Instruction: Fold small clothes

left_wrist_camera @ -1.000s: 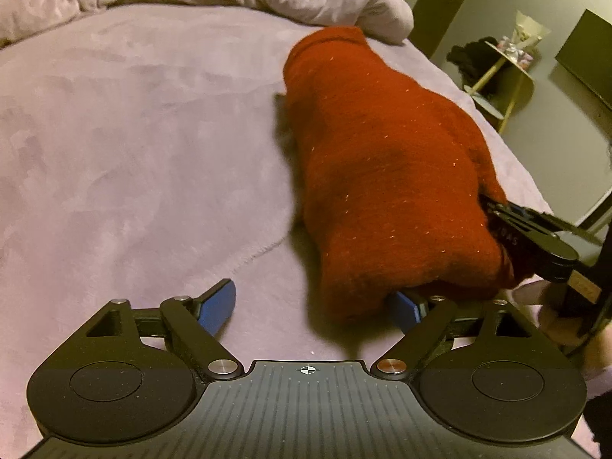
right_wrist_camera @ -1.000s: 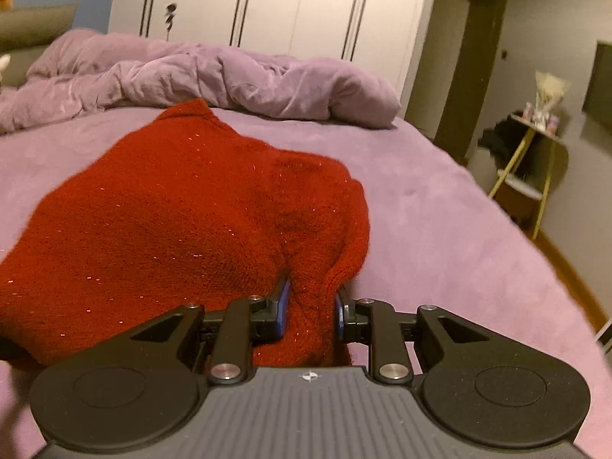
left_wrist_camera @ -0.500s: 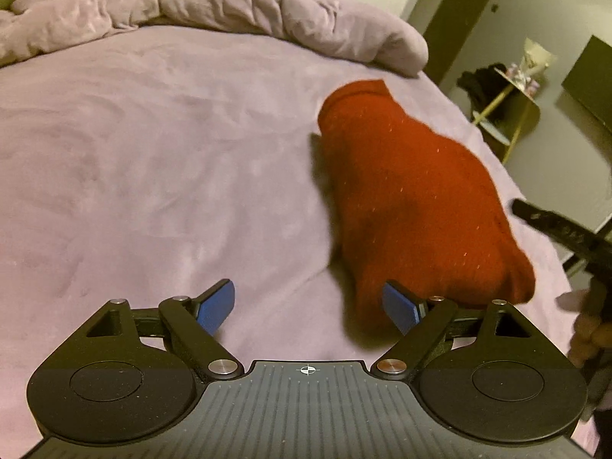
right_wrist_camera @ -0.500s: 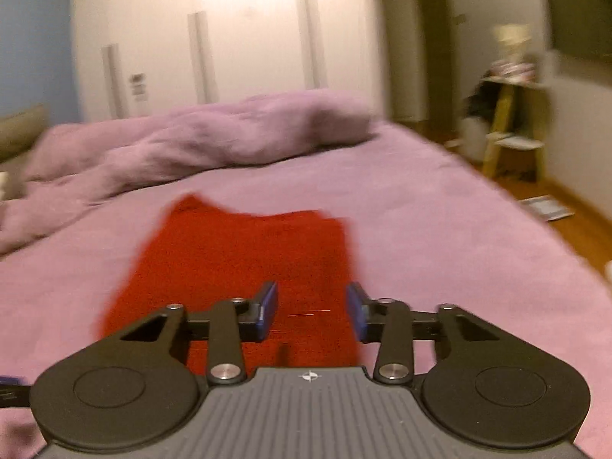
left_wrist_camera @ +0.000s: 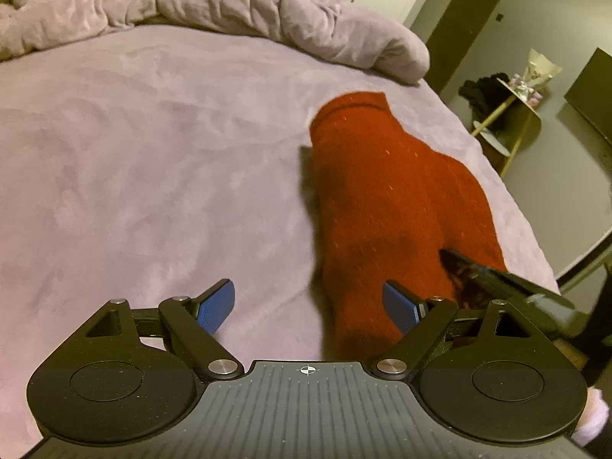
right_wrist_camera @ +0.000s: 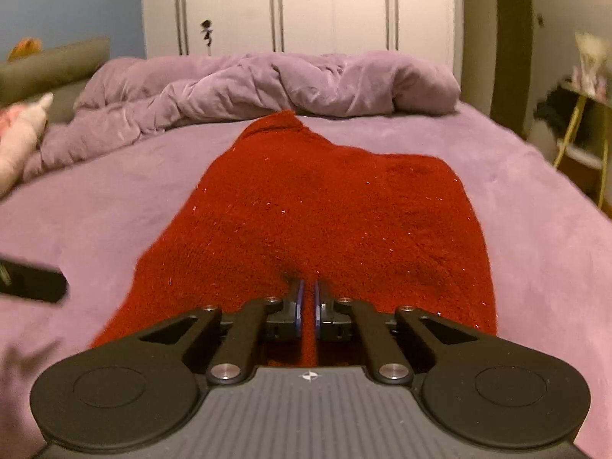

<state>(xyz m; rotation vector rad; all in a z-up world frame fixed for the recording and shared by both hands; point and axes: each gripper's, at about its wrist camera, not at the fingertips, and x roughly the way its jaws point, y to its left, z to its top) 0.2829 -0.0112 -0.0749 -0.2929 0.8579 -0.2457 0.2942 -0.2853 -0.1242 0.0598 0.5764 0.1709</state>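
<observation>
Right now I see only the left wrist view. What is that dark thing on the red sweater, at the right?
Observer: It is the right gripper. In its own view the jaws have just been closing, and they now pinch the near edge of the sweater.
Operator: From here the sweater looks like a long roll. Is it?
Observer: From the right view it lies flat, wide at the near end and narrowing toward the duvet.
Operator: Is anything else on the bed?
Observer: Something soft and pink lies at the far left, beside the duvet.
</observation>
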